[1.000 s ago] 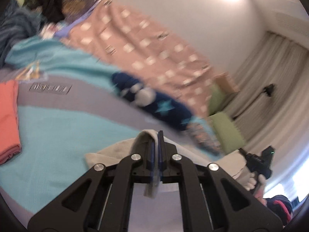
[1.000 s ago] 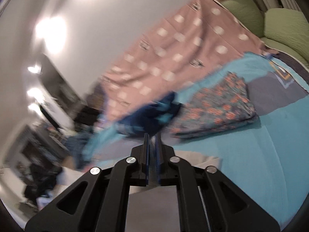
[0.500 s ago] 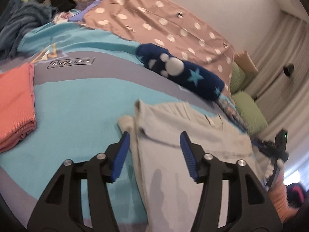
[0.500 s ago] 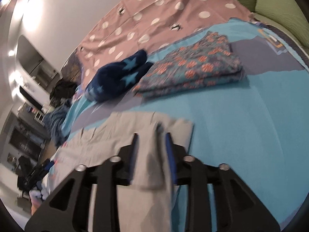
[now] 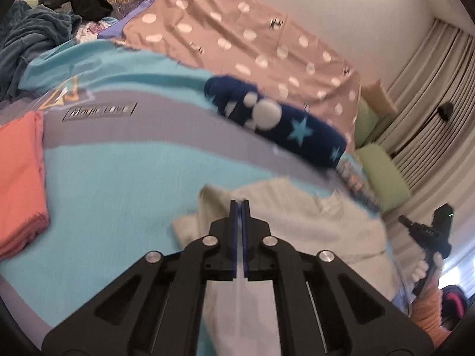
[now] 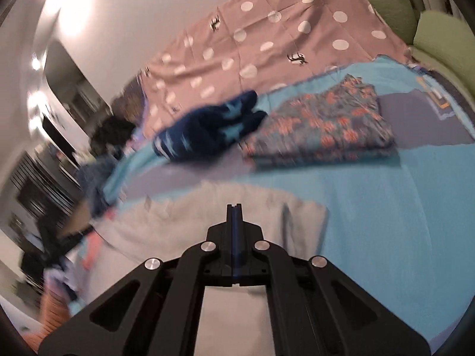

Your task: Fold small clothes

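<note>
One wide bed cover (image 5: 118, 195), turquoise with grey bands, takes up most of both views and serves as the folding surface. Behind it a pink dotted sheet (image 5: 243, 44) hangs across the far side, and green cushions (image 5: 383, 172) sit by the curtains (image 5: 430, 95).

Next in size is the piece being worked on — a cream garment (image 5: 311, 222) lying near the front edge of the cover, rumpled along its far edge in the left view and fairly flat in the right one (image 6: 231, 216). It lies between the two tools, probably so each can take one side.

Finished pieces seem to have been set around the edges to keep the middle free: a folded orange item (image 5: 20, 175) at the left, a folded flowered one (image 6: 323, 130) at the far right, and a navy star-patterned bundle (image 5: 276, 124) between them, touching the flowered one.

The left gripper (image 5: 240, 204) is clenched, its blue pads together over the cream cloth; a pale strip shows in the slit lower down, so it likely has a pinch of the fabric, though blur leaves this unsure. The right gripper (image 6: 234, 207) is clenched as well, low over the cloth's other side — whether it holds cloth I cannot tell. A hand (image 5: 427, 264) carries that tool in the left view.
</note>
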Tool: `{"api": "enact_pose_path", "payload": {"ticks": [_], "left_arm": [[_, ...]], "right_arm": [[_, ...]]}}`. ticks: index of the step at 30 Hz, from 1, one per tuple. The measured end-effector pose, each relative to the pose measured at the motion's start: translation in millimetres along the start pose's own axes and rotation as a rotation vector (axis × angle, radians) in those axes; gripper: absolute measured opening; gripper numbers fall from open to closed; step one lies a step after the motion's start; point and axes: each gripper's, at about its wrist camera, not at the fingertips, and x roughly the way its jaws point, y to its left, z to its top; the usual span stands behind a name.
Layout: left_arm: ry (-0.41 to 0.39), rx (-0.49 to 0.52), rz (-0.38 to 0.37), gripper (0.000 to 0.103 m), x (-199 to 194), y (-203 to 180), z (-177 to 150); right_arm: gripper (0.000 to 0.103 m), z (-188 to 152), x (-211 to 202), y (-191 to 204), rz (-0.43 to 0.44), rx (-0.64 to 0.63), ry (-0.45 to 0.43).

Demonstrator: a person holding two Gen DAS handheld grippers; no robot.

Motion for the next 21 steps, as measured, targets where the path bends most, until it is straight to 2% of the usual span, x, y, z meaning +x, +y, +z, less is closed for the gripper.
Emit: {"api": "enact_pose_path", "payload": {"ticks": [3, 4, 5, 6, 7, 10, 11, 12, 13, 14, 18, 21], "left_arm": [[0.003, 0.013, 0.011, 0.005, 1, -3, 6], [0.023, 0.016, 0.019, 0.011, 3, -3, 3], [0.047, 0.027, 0.024, 0.032, 6, -3, -2], [0.061, 0.042, 0.037, 0.049, 8, -4, -7], [0.074, 0.062, 0.056, 0.051, 11, -5, -12], [0.109, 0.098, 0.088, 0.051, 21, -6, -22], [0.115, 0.096, 0.092, 0.048, 25, -6, -23], [0.121, 0.1, 0.099, 0.028, 28, -6, -23], [0.122, 0.108, 0.11, 0.017, 31, -7, -23], [0.122, 0.112, 0.118, 0.01, 32, -7, -22], [0.083, 0.071, 0.083, 0.006, 21, -7, -10], [0.061, 0.05, 0.06, 0.006, 18, -9, 3]], "right_arm": [[0.004, -1, 10, 1, -0.007, -0.012, 0.075], [0.011, -6, 13, 2, -0.014, -0.026, 0.101], [0.027, -16, 15, 4, -0.043, -0.055, 0.125], [0.033, -24, 17, 4, -0.077, -0.082, 0.14], [0.036, -32, 20, 5, -0.108, -0.113, 0.155], [0.036, -49, 27, 4, -0.154, -0.154, 0.191], [0.036, -51, 29, 3, -0.169, -0.161, 0.195], [0.033, -52, 31, 4, -0.189, -0.173, 0.193], [0.005, -52, 31, 5, -0.208, -0.185, 0.182], [0.002, -51, 30, 6, -0.208, -0.186, 0.175], [0.002, -29, 13, 10, -0.134, -0.135, 0.078], [0.002, 0, 16, 6, -0.093, -0.062, 0.04]]}}
